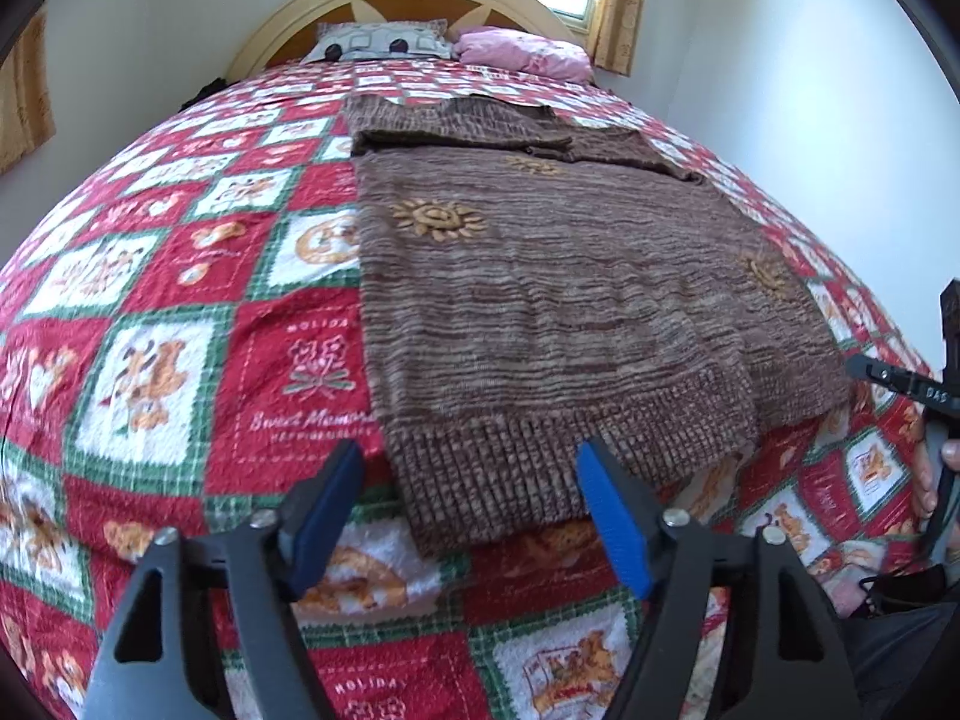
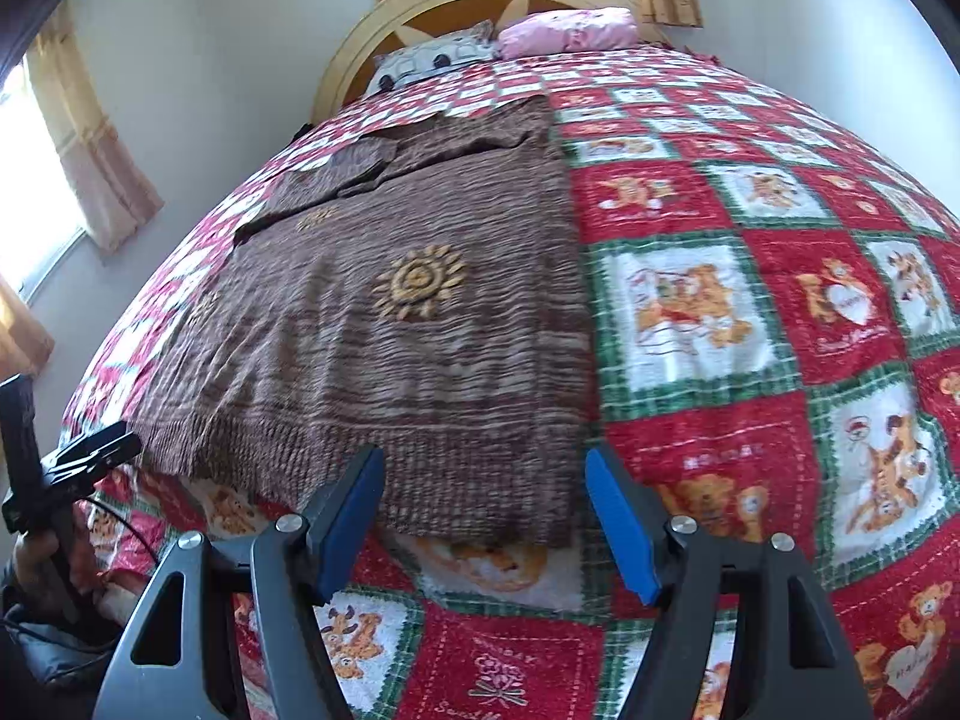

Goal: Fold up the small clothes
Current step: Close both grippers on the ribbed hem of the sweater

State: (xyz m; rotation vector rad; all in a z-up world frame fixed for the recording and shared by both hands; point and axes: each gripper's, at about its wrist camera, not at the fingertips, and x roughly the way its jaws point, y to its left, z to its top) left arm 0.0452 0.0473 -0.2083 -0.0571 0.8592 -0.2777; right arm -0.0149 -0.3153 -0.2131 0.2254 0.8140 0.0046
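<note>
A brown knitted sweater with orange sun motifs lies flat on the bed, its sides folded in and a sleeve across the top. It also shows in the right wrist view. My left gripper is open and empty, just above the near left part of the ribbed hem. My right gripper is open and empty, just above the near right part of the hem. Each gripper shows at the edge of the other's view: the right one and the left one.
The bed is covered by a red, green and white teddy-bear quilt. A patterned pillow and a pink pillow lie at the headboard. White walls and curtained windows surround the bed.
</note>
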